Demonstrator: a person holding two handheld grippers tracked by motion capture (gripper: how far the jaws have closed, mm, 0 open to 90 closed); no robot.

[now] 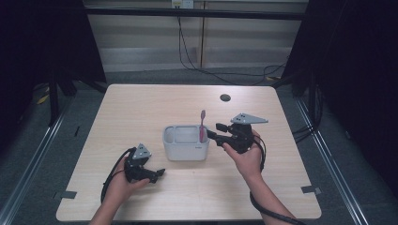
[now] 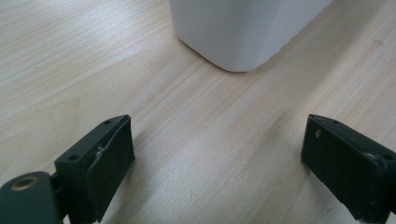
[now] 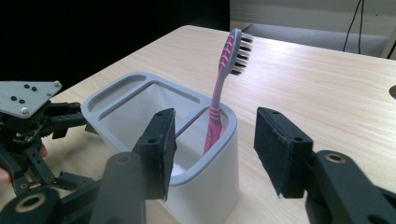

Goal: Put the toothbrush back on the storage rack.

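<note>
A pink toothbrush [image 1: 202, 124] stands upright, bristles up, in the right-hand compartment of a white holder with a grey rim [image 1: 185, 152] at the table's middle. My right gripper [image 1: 213, 131] is level beside the holder's right end. In the right gripper view its jaws [image 3: 217, 140] are open on either side of the toothbrush [image 3: 219, 93] handle, and neither pad touches it or the holder [image 3: 205, 196]. My left gripper [image 1: 159, 174] rests low on the table, in front of and left of the holder. Its jaws [image 2: 217, 154] are wide open with nothing between them, facing the holder's corner [image 2: 243, 32].
The light wooden table [image 1: 141, 108] has a round cable hole [image 1: 225, 97] at the back right. Black cables [image 1: 206, 70] run across the floor behind the table. Dark curtains stand on both sides.
</note>
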